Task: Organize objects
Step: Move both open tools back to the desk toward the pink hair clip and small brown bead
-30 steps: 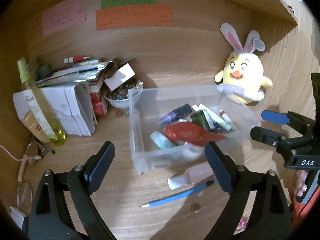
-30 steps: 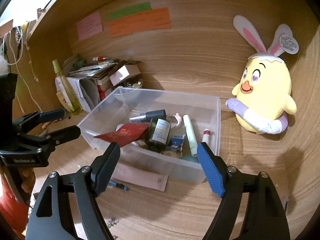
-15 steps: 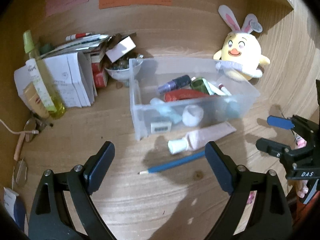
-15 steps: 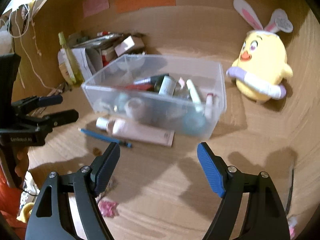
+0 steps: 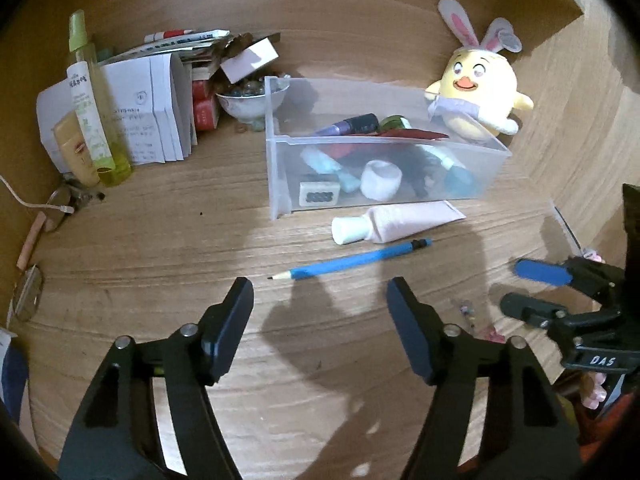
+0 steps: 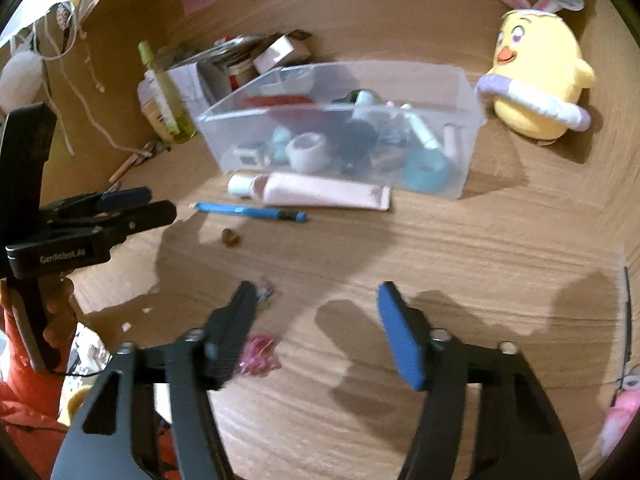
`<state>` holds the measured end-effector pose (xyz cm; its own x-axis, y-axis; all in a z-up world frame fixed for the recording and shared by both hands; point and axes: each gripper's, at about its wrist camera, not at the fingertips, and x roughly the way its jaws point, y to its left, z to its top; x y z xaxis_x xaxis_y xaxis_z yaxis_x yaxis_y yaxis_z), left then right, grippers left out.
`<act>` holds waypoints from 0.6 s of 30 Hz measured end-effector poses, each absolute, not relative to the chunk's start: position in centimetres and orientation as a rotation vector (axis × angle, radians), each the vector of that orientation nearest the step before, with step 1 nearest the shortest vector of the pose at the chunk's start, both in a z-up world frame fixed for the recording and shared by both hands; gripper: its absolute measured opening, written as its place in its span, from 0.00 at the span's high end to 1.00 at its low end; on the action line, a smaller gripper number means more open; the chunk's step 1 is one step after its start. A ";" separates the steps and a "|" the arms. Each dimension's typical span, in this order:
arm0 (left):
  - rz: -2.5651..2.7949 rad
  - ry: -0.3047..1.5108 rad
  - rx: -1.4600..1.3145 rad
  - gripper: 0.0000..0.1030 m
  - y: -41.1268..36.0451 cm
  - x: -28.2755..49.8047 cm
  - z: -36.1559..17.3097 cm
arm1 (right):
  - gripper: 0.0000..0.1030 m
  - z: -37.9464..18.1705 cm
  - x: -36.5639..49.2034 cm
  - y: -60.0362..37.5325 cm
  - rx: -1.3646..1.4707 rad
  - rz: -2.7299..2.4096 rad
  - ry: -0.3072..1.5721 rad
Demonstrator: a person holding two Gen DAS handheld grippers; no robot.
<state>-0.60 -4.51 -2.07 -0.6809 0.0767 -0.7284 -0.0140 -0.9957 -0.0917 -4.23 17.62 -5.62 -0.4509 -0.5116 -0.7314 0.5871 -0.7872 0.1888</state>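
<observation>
While both claws, left (image 5: 320, 304) and right (image 6: 316, 304), are closing empty, centre the left on the pencil (image 5: 352, 261) at 12 o'clock.

Warm, dim indoor light falls from above and behind, throwing dark tong-shaped shadows across the wooden worktop (image 5: 160, 240). Fisheye bending curves the edges, with black corners. The right wrist view is motion-blurred; the left wrist view is sharper.
</observation>
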 end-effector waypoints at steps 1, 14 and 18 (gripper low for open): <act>2.832 -0.125 -1.227 0.34 -4.4 -0.5 -2.1 | 0.52 -5.8 -4.0 17.4 1.085 -2.220 0.128; 2.710 -0.131 -1.292 0.57 -1.9 -1.1 -4.2 | 0.65 -6.2 -0.8 15.7 1.061 -2.128 0.244; 2.688 -0.121 -1.300 0.57 -1.2 -1.6 -4.5 | 0.75 -6.7 -0.5 15.4 1.076 -2.113 0.271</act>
